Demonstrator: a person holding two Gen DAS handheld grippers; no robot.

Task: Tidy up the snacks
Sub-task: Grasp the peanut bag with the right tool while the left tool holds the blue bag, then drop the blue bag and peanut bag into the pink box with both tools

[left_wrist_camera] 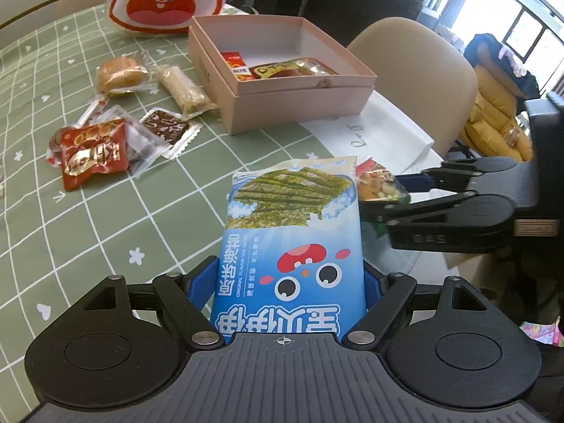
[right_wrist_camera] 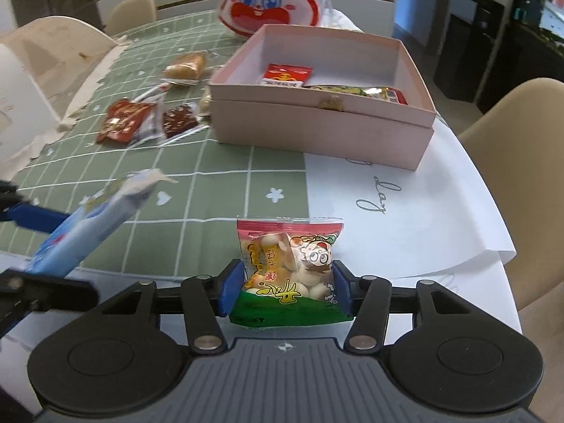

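Both grippers are holding snacks above the near edge of the table [left_wrist_camera: 105, 211], so the step in hand looks like carrying two packets toward the pink box [right_wrist_camera: 324, 130]. The left gripper [left_wrist_camera: 287, 282] is clamping its blue pads on either side of a blue seaweed packet [left_wrist_camera: 292, 232], which is sticking up and forward between them. The right gripper [right_wrist_camera: 285, 289] is squeezing a small bag of round biscuits [right_wrist_camera: 289, 271], its pads pressing in on the bag's two sides. The box is sitting open farther back, straddling the green checked cloth and a white paper sheet [right_wrist_camera: 405, 211], and it is already holding a red packet [right_wrist_camera: 287, 75] and a yellow one [right_wrist_camera: 352, 91] along its near side. More wrapped snacks [left_wrist_camera: 102, 148] are lying loose on the cloth left of the box. Next, I would guess, each packet needs lifting over the box's near wall and releasing into the free space toward the back, one hand at a time so they are not colliding.
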